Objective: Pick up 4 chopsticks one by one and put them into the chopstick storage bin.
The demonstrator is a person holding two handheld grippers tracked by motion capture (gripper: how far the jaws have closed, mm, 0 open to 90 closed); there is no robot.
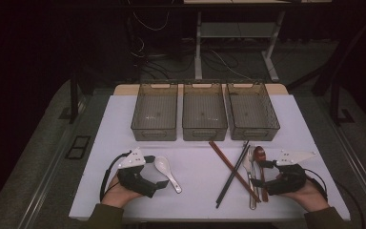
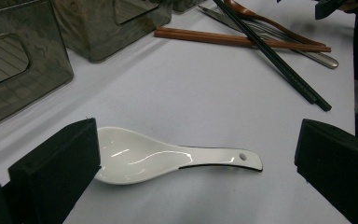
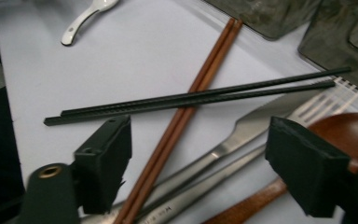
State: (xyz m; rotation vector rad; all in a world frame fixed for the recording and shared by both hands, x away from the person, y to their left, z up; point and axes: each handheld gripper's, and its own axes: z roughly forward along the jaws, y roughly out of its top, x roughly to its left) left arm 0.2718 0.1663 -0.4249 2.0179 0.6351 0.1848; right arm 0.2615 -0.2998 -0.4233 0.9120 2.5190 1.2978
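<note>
1. Our left claw [image 2: 193, 158] stands spread wide around the white ceramic spoon [image 2: 168, 158], which lies flat on the white tabletop [image 1: 195, 167], gripping nothing.
2. Our right claw [image 3: 198, 163] is spread too, over the steel fork [image 3: 242, 130], the brown chopsticks [image 3: 200, 79] and the wooden spoon [image 3: 340, 130].
3. The black chopsticks [image 3: 191, 100] cross the brown pair.
4. A small stamp on a steel handle [image 3: 186, 203] is too blurred to read.

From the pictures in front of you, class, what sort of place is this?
Probably a lab or workshop test bench, not a kitchen: a white-topped table, three empty smoky plastic bins in a row, loose cables on the floor behind.
</note>
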